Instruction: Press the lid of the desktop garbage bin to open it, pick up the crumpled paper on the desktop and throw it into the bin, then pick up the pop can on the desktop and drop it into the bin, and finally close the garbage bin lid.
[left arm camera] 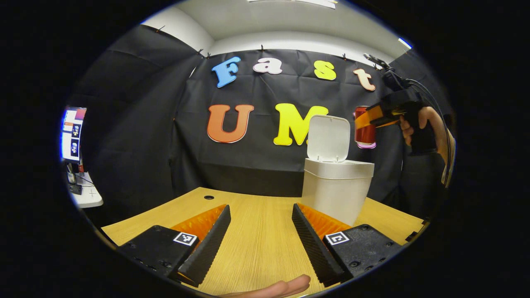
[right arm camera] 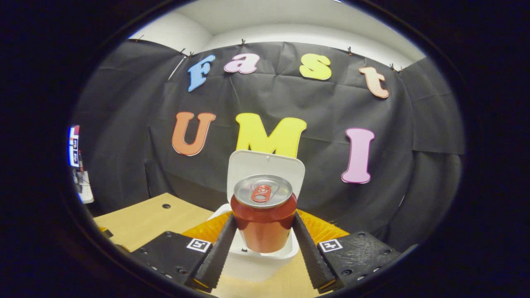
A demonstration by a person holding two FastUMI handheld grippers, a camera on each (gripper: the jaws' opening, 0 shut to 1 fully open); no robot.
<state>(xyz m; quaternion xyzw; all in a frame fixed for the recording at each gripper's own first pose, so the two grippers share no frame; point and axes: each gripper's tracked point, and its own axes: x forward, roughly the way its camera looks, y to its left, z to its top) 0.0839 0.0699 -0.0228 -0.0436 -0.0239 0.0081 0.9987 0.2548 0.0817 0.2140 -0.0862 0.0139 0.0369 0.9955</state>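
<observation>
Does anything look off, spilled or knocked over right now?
Nothing stands out. The bin stands upright on the desk with its lid flipped up. The right gripper holds the can upright above the bin, and no spill shows. The left gripper is open over the desk.

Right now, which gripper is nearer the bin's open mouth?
Right. The right gripper holds the pop can up above the bin, lid raised. The left gripper sits low over the desk, back from it.
</observation>
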